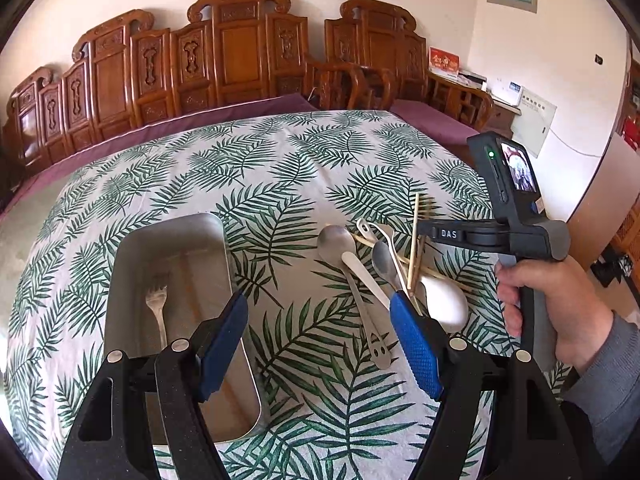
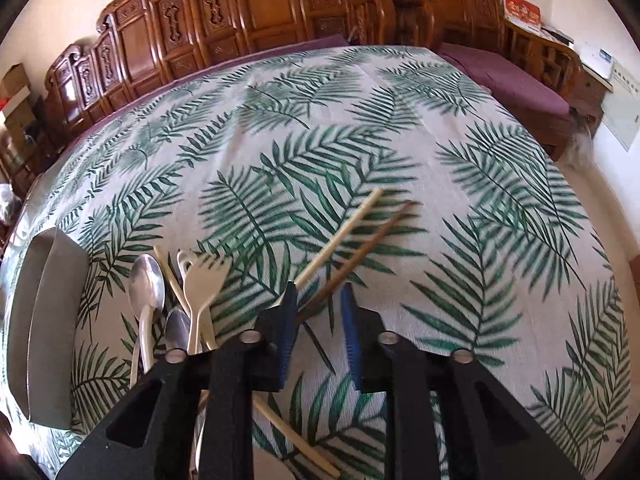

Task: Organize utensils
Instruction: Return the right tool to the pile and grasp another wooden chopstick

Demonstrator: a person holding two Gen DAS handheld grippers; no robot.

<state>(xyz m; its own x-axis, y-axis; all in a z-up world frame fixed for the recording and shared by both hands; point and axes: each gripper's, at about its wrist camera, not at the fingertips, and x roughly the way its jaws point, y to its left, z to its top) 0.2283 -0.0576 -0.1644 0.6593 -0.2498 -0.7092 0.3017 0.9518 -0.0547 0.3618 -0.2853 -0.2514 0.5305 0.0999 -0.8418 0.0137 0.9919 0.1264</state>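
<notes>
A metal tray [image 1: 132,264] lies on the leaf-print tablecloth [image 1: 280,168] with a metal fork [image 1: 157,308] in it. Beside it is a pile of utensils: a metal spoon [image 1: 336,242], a white spoon [image 1: 444,300], a smaller metal spoon [image 1: 383,260] and chopsticks [image 1: 413,240]. My left gripper [image 1: 320,332] is open and empty above the cloth between tray and pile. My right gripper [image 2: 318,316] hangs over the pile, jaws partly apart around two chopsticks, a light one [image 2: 340,236] and a dark one [image 2: 368,248]. A cream plastic fork [image 2: 202,284] and a metal spoon [image 2: 147,284] lie to its left.
The tray also shows at the left edge of the right wrist view [image 2: 36,332]. Carved wooden benches [image 1: 224,52] with purple cushions [image 2: 516,76] stand behind the table. A hand holds the right gripper's handle [image 1: 536,248] at the table's right side.
</notes>
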